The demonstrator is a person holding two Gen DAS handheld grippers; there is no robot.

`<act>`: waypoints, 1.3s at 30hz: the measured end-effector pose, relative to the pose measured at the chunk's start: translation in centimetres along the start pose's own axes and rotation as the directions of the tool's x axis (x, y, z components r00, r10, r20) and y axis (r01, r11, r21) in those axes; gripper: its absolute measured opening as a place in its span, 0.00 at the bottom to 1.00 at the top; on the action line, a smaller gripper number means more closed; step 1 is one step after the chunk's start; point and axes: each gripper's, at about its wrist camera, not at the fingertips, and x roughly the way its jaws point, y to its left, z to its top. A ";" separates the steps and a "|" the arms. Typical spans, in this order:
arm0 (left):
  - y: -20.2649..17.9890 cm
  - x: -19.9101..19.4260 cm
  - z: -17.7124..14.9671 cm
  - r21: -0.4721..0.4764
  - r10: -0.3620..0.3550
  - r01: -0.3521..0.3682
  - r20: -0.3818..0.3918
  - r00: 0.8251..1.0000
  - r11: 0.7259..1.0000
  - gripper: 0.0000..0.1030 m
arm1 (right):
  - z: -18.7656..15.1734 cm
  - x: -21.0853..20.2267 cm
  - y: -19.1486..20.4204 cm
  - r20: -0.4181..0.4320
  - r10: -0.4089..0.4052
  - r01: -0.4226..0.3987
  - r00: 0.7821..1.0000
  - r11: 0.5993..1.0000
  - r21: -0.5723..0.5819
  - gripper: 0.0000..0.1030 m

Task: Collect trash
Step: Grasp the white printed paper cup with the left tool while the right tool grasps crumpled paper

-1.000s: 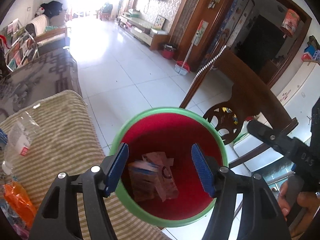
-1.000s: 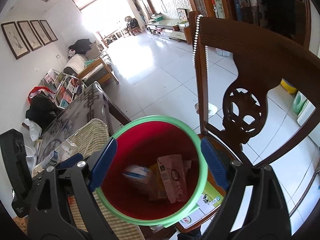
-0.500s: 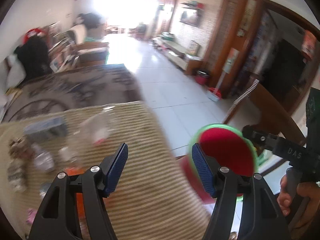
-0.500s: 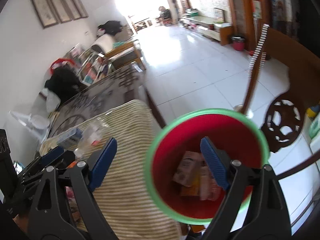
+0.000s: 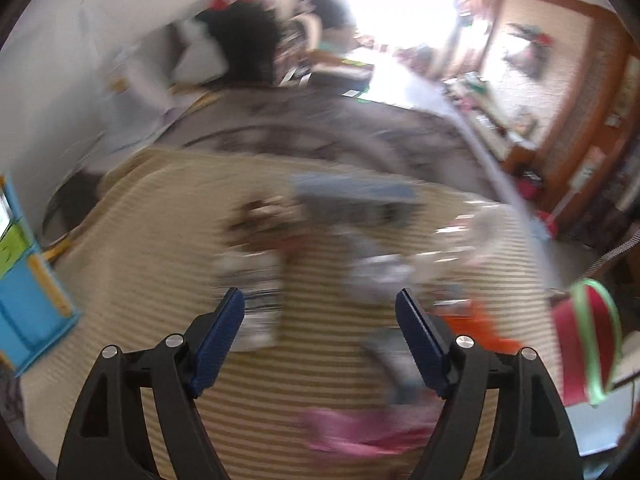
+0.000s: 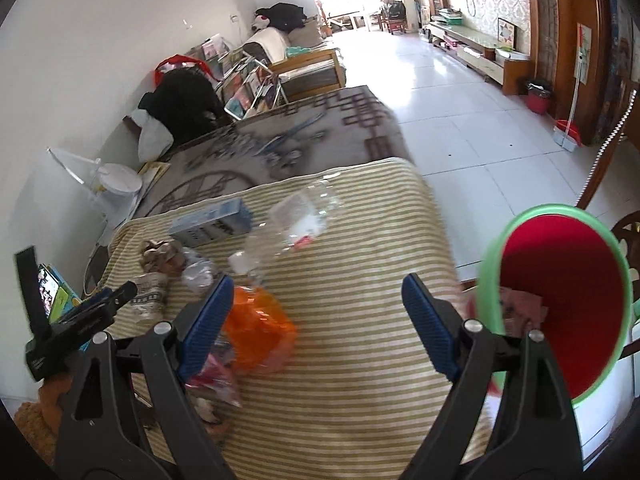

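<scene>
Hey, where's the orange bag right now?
Right wrist view, lower left: the orange bag lies on the striped cloth, just below the clear bottle.

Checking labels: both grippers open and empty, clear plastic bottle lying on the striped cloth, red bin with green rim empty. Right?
One thing is wrong: the red bin with green rim is not empty. The right wrist view shows pinkish paper wrappers inside it. The rest holds: left gripper and right gripper are open and empty, and the clear plastic bottle lies on the striped cloth.

Both wrist views look steeply down over a beige striped cloth-covered table; each shares its litter and the green-rimmed red plastic bin (left view motion-blurred).
</scene>
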 end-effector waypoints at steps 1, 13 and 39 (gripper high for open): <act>1.2 0.9 0.1 -0.012 0.013 -0.013 -0.020 1.000 1.000 0.72 | -0.2 0.3 0.6 -0.003 0.002 -0.002 1.000 1.000 0.000 0.84; 5.6 10.5 1.4 -0.025 -0.041 0.037 -0.210 0.977 0.999 0.58 | -0.8 3.3 7.6 -0.041 -0.005 0.003 0.999 0.999 -0.041 0.84; 13.9 3.7 -2.8 -0.131 -0.107 0.087 -0.156 0.982 0.988 0.44 | 2.0 27.2 25.4 -0.472 0.147 -0.245 0.869 0.957 -0.153 0.84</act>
